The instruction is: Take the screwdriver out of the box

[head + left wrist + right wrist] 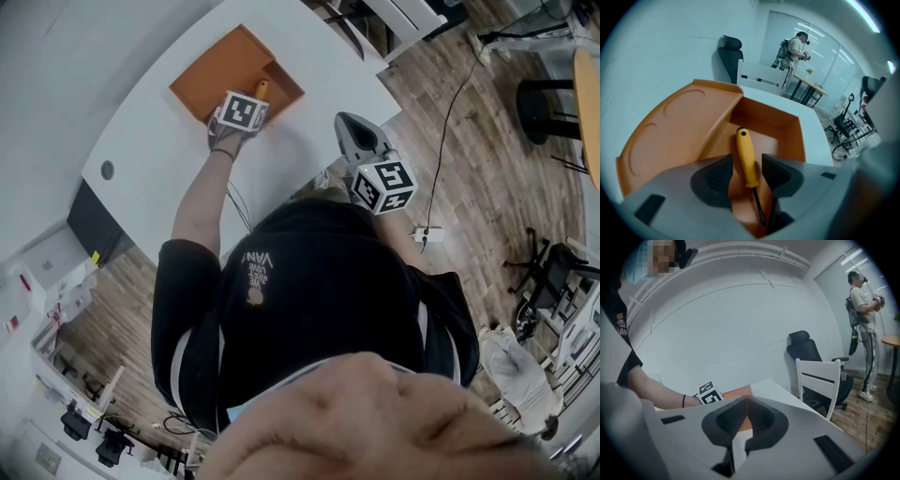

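1. The left gripper view shows what no other view does. The left hand-held gripper point(747, 164) is spread, one pad on each side of the yellow handle of the screwdriver point(744, 145), with a gap on both sides, so we see no pinch.
2. The same view places the screwdriver in the deeper tray of the orange box point(764, 115). Its handle points away from the camera and its dark shaft points toward it. The lid point(675, 126) lies open to the left.
3. The head view hides those jaws behind the marker cube point(242, 111), and only a stub of yellow handle shows past it. This view alone shows the box sitting near the far edge of the white counter point(169, 141).
4. The right gripper view shows the right hand-held gripper point(746, 401) pressed together with nothing in it. The head view places it at the counter's near edge, well apart from the box.
5. The right gripper view also catches the reaching forearm point(661, 392) with a dark wrist band point(684, 401). It shows a sliver of orange but no screwdriver.
6. Both gripper views show another person point(860, 301) standing behind, a black office chair point(804, 350) and a white chair point(820, 380).
7. Only the head view shows the wooden floor point(469, 187) with its cable point(450, 112) and power strip point(427, 234).
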